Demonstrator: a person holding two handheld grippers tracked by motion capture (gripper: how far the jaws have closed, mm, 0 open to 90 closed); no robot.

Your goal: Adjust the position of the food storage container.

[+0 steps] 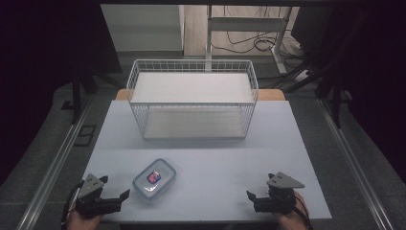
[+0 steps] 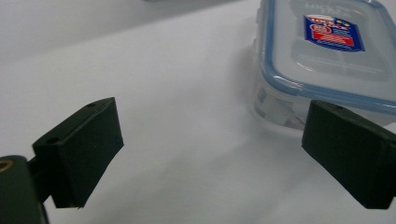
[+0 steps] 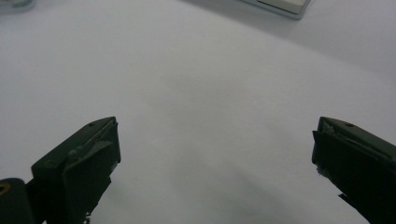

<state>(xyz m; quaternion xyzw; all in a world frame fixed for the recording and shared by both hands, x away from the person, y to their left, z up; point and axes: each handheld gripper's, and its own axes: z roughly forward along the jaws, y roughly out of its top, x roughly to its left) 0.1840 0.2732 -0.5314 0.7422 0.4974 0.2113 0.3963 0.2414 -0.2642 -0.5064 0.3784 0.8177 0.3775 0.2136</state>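
Note:
A clear plastic food container (image 1: 154, 178) with a blue-rimmed lid and a red and blue label lies on the white table (image 1: 215, 153), front left of the middle. My left gripper (image 1: 115, 188) rests near the front left edge, just left of the container, with its jaws wide apart and nothing between them. In the left gripper view the container (image 2: 327, 51) sits ahead to the right, beyond the right jaw of my left gripper (image 2: 212, 154). My right gripper (image 1: 258, 187) rests near the front right edge, open and empty. In the right gripper view my right gripper (image 3: 215, 158) faces bare table.
A white wire basket (image 1: 191, 96) with a flat white shelf inside stands at the back middle of the table. Its base edge (image 3: 280, 5) shows at the top of the right gripper view. Dark floor, metal rails and desk legs surround the table.

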